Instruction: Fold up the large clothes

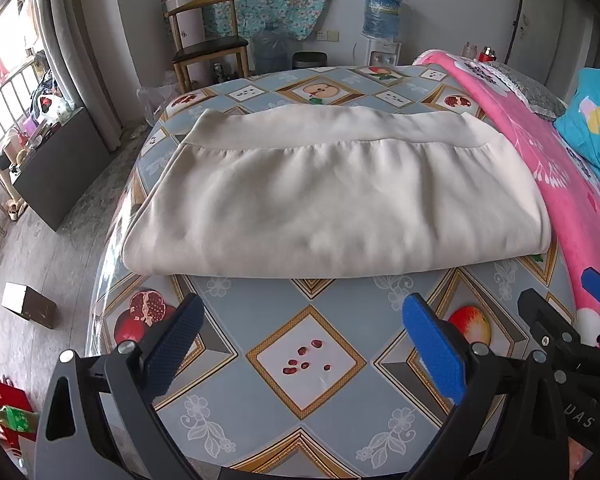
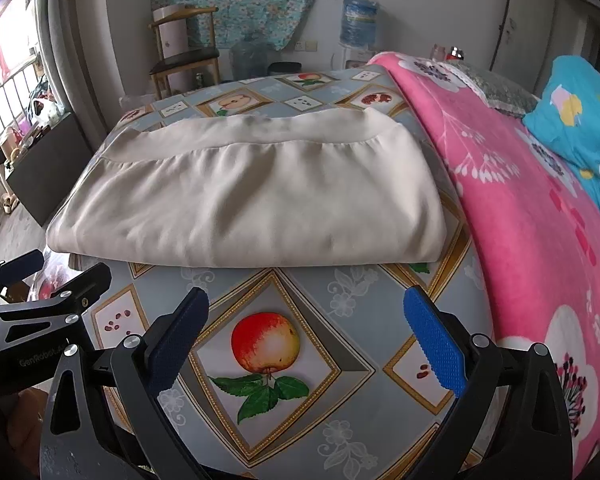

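Left wrist view: our left gripper [image 1: 302, 322] hovers with jaws wide, gripping nothing, above the fruit-print tablecloth [image 1: 308, 360]. The folded cream garment [image 1: 332, 196] lies ahead, beside the pink blanket [image 1: 556, 176].

Right wrist view: our right gripper [image 2: 306, 320] likewise hovers wide, short of the garment's near fold.

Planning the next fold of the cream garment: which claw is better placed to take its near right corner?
Probably the right claw. It is open and empty, nearer the folded cream fabric garment's right corner beside the pink floral blanket. The left claw, also open, sits further left over the fruit-patterned tablecloth.
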The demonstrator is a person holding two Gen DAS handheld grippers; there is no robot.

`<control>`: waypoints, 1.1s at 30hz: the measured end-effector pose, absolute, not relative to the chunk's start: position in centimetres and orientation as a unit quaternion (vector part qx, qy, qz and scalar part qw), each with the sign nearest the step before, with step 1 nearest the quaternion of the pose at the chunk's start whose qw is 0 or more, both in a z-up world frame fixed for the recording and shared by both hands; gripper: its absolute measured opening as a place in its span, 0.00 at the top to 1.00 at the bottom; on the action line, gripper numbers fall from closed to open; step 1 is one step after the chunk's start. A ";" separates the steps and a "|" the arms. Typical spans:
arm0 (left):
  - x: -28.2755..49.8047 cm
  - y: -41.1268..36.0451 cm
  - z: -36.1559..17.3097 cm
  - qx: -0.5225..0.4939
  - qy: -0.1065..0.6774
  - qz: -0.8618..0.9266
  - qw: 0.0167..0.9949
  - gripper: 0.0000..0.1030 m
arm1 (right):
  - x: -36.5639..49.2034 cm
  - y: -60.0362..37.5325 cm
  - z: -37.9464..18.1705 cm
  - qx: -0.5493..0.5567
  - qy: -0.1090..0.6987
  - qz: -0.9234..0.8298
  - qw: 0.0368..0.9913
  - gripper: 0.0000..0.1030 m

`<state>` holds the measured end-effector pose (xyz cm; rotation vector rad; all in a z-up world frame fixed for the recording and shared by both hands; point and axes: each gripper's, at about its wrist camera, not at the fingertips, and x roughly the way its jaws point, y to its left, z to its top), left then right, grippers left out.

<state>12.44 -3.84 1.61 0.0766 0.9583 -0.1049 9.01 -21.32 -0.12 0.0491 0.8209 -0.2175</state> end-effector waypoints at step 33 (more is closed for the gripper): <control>12.5 -3.8 1.5 0.037 0.461 -0.051 0.885 0.05 | 9.0 -21.3 -0.1 0.024 0.400 -0.107 0.910 0.08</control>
